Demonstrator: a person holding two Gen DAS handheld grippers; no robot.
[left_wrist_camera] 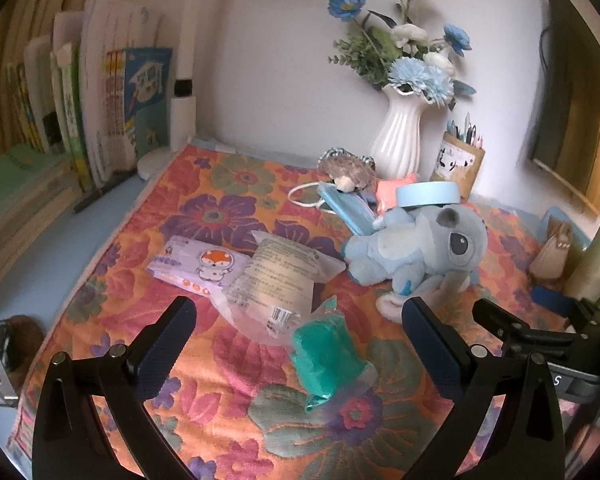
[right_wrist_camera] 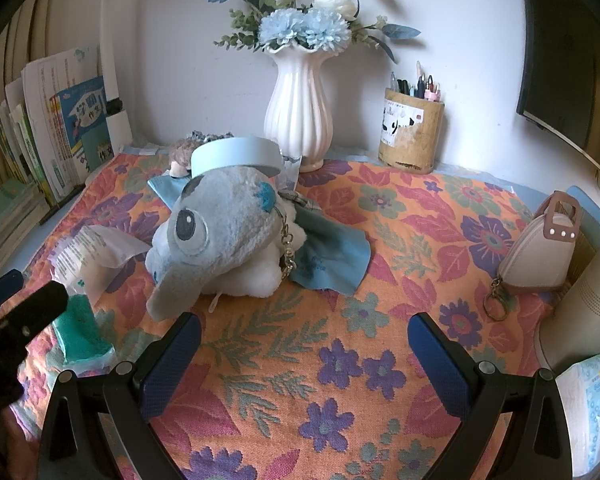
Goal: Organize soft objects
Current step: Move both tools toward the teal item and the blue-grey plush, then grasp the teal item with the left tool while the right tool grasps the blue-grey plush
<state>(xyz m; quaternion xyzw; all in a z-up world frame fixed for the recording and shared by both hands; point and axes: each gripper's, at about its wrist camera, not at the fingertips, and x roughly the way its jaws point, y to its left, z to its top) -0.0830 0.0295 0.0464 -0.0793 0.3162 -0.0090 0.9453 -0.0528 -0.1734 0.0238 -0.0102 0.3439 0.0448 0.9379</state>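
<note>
A blue-grey plush toy [left_wrist_camera: 416, 248] [right_wrist_camera: 220, 236] lies on the floral cloth [left_wrist_camera: 228, 380] [right_wrist_camera: 340, 340]. Near it are a green cloth in clear wrap [left_wrist_camera: 324, 356] [right_wrist_camera: 78, 332], a beige roll in a clear bag [left_wrist_camera: 276, 280] [right_wrist_camera: 86, 260], a tissue pack with a fox [left_wrist_camera: 198, 266], blue face masks [left_wrist_camera: 348, 208] and a small brown plush [left_wrist_camera: 346, 170] [right_wrist_camera: 180, 154]. My left gripper [left_wrist_camera: 300, 320] is open, just above the green cloth. My right gripper [right_wrist_camera: 304, 324] is open over bare cloth, in front of the plush toy.
Books [left_wrist_camera: 100, 112] [right_wrist_camera: 56, 128] stand at the left. A white vase with blue flowers [left_wrist_camera: 400, 128] [right_wrist_camera: 298, 108] and a pen holder [left_wrist_camera: 460, 164] [right_wrist_camera: 412, 132] stand at the back. A small pouch [right_wrist_camera: 540, 256] and a white cylinder [right_wrist_camera: 580, 304] sit at the right.
</note>
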